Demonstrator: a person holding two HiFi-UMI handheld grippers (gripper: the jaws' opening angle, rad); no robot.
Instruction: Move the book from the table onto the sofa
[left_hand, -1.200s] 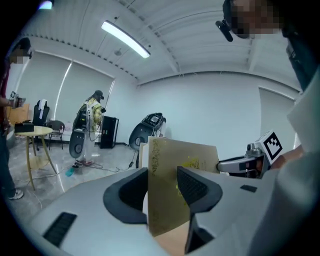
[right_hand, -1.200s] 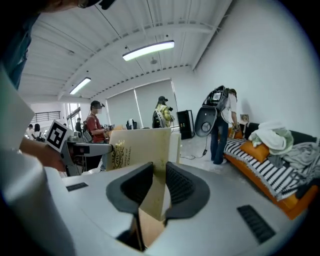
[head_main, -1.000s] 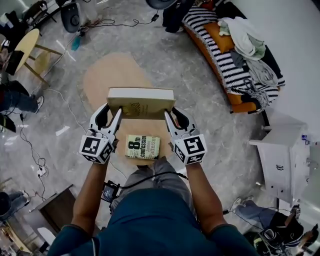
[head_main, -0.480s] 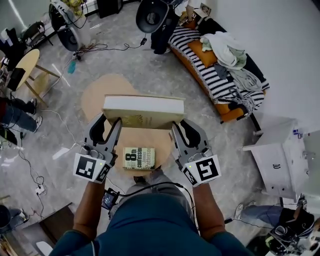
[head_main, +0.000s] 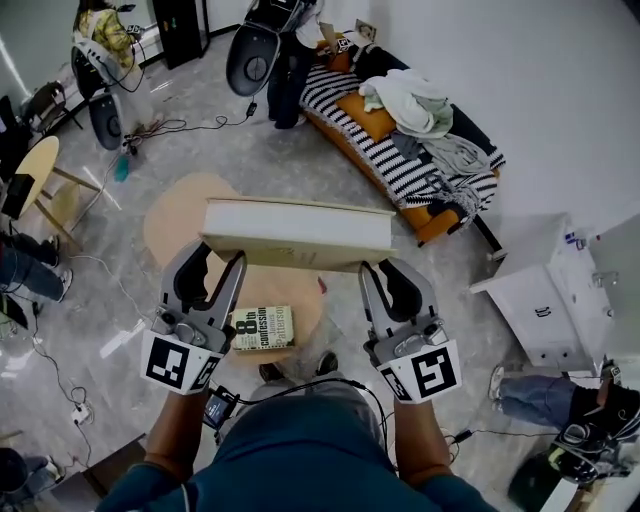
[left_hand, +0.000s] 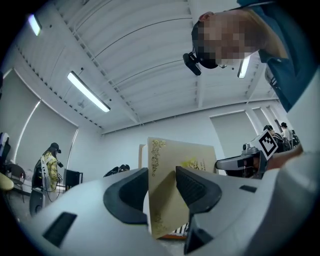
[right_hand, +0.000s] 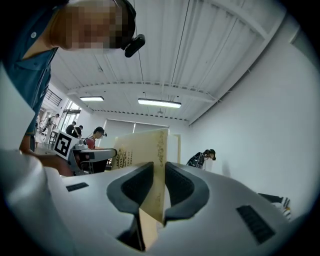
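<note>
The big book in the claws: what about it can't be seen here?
- Cover title: the head view shows the book mostly page-edge on; in both gripper views the print is too small.
- Part of the cover: hidden behind the left claw and the right claw in their own views.

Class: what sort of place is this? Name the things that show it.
Probably a recording studio staged as a living room: a striped sofa piled with clothes, a round wooden table, and cables trailing over the floor.
</note>
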